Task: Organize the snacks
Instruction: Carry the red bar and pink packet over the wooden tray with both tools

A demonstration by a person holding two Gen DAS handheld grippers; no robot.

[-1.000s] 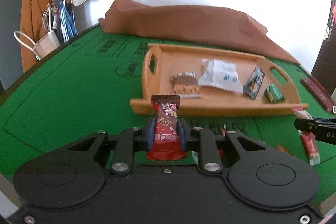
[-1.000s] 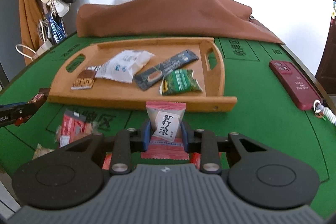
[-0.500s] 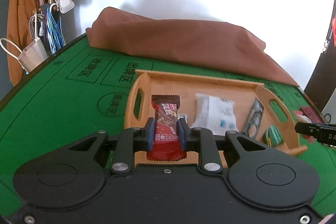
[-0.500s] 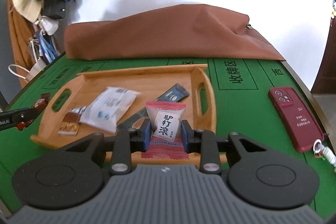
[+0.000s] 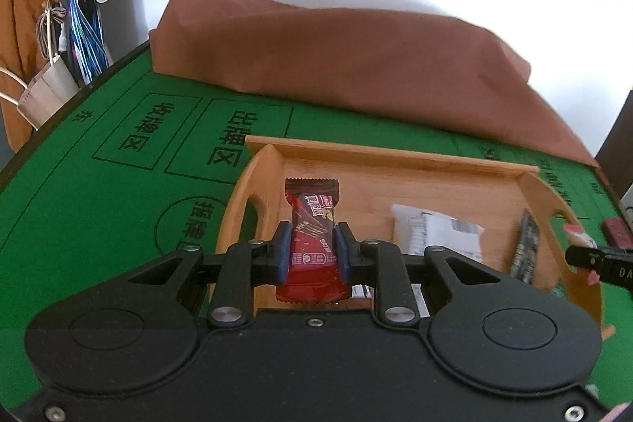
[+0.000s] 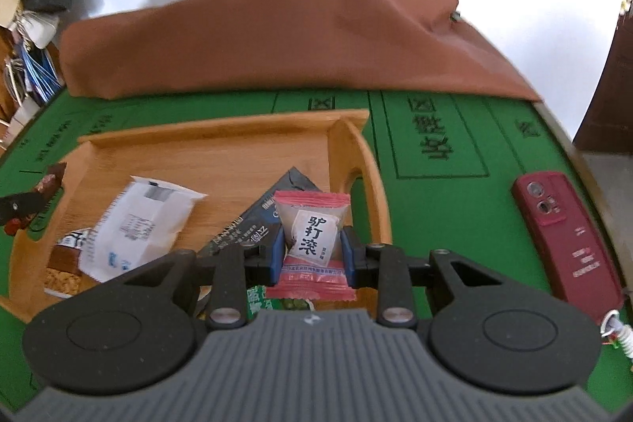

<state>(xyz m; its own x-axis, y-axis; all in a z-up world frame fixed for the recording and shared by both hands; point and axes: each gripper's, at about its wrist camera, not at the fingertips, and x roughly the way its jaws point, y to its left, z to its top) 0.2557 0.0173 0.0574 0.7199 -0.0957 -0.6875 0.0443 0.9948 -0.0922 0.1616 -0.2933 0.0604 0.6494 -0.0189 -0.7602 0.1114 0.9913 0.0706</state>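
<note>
Gripping red wafer bar [image 5: 311,244] in left jaws, pink-white candy [image 6: 312,236] in right, red phone [image 6: 569,236] only right view

The wooden tray [image 6: 348,129] lies on the card table [image 6: 455,208], in front of a folded cloth [image 6: 277,38]. In the tray, a white packet [image 6: 138,224] lies left of a dark sachet [image 6: 261,212]. A phone [image 6: 565,236] lies on the table right of the tray.

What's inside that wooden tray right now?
Lying in the wooden tray: a white packet, a dark sachet, a brown wafer bar and a green packet, half hidden under the right claw.
</note>
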